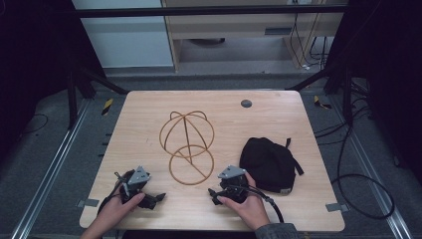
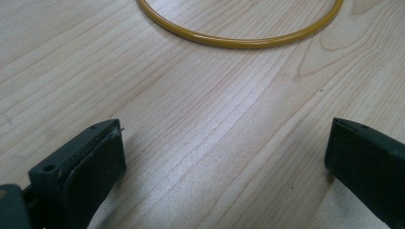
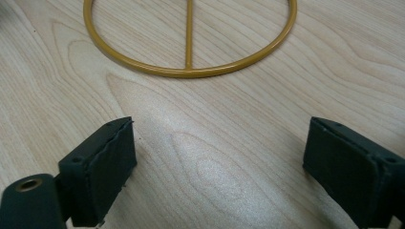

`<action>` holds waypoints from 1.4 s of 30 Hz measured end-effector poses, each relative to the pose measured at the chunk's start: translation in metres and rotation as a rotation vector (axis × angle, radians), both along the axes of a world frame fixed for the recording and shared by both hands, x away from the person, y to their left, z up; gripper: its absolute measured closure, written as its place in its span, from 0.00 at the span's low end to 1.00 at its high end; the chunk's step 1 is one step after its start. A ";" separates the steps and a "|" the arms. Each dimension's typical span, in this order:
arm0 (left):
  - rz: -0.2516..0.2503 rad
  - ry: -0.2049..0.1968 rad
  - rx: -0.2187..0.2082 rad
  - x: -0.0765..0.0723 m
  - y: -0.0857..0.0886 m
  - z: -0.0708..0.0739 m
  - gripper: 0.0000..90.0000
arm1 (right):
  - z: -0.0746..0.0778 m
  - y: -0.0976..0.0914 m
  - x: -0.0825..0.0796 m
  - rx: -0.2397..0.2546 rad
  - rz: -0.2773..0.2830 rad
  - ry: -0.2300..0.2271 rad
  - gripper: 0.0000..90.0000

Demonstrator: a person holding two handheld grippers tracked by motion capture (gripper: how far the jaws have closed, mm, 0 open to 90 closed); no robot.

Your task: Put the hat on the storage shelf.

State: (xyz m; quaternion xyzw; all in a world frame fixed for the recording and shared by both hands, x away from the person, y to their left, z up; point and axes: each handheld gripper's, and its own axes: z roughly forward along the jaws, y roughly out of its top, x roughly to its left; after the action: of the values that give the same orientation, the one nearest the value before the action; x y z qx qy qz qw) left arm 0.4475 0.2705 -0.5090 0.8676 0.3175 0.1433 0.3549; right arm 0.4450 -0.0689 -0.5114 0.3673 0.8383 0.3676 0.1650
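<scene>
Claws (image 2: 224, 157) (image 3: 219, 167) gape over bare wood — high view adds black cap (image 1: 268, 164).

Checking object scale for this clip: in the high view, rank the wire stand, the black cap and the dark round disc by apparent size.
1. wire stand, base ring plus dome frame, widest spread.
2. black cap, more compact, though closer to the camera, so the gap is somewhat unsure.
3. dark round disc, by far the smallest, near the table's far edge.
</scene>
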 end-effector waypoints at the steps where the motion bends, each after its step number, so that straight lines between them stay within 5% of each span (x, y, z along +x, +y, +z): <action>1: 0.002 0.002 -0.001 0.000 0.000 0.000 0.00 | 0.000 0.000 0.000 -0.001 -0.001 0.001 0.10; 8: 0.001 0.002 -0.001 0.000 0.000 0.000 0.00 | 0.007 0.002 -0.003 -0.052 -0.015 0.007 0.09; 14: 0.001 0.002 -0.002 0.000 0.000 0.000 0.00 | 0.023 -0.005 -0.016 -0.079 -0.029 -0.032 0.09; 27: 0.000 0.001 -0.001 0.000 0.000 0.000 0.00 | 0.045 -0.048 -0.038 -0.141 -0.172 -0.112 0.11; 42: 0.000 0.001 -0.001 0.000 0.000 0.000 0.00 | 0.060 -0.102 -0.056 -0.117 -0.320 -0.154 0.11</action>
State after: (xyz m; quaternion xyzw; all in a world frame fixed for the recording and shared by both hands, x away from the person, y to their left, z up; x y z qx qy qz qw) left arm 0.4475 0.2704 -0.5090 0.8675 0.3177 0.1426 0.3552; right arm 0.3893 -0.1710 -0.4511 0.4564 0.7741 0.3142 0.3063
